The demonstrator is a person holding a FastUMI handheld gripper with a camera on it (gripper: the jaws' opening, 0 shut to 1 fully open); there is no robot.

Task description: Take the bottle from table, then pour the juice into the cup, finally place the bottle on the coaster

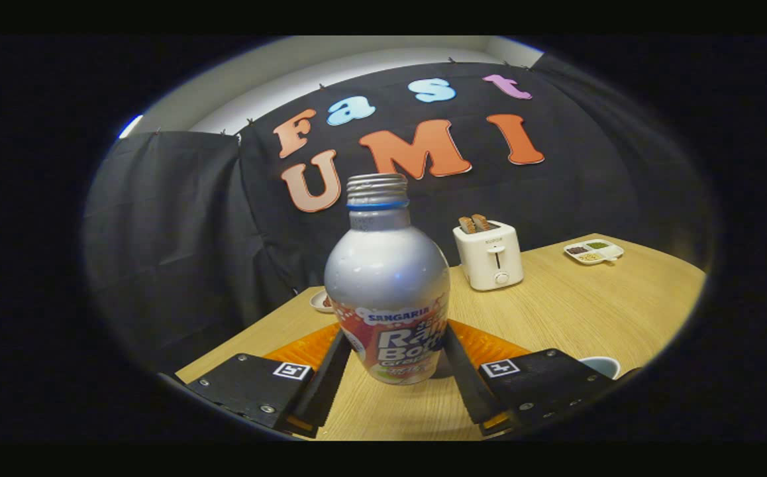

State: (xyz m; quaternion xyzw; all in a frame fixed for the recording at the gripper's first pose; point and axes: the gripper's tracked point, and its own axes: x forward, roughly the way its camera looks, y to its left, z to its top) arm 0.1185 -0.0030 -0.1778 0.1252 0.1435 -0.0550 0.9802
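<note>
The gripper (393, 371) stands partly open, closed down to about the bottle's width, with the bottle (389, 285) upright between the two fingers. Each finger lies against a side of the lower body, so the jaws look to be pressing on it, though the fisheye bend makes it hard to be sure the contact is firm. The bottle's base seems to sit at or just above the wooden table (575, 311); whether it has left the surface cannot be told. Its long axis runs straight up, the open threaded neck pointing away from the fingers, cap off.

Just beside the right finger, low and close, the rim of the cup (601, 365) shows. That is the relation the pour turns on: the cup lies to the right, so the neck must tip that way.

Behind the bottle an orange mat (489, 346), likely the coaster, lies flat. Beyond stand a toaster (489, 255), a divided snack dish (593, 251) and a small saucer (321, 301).
</note>
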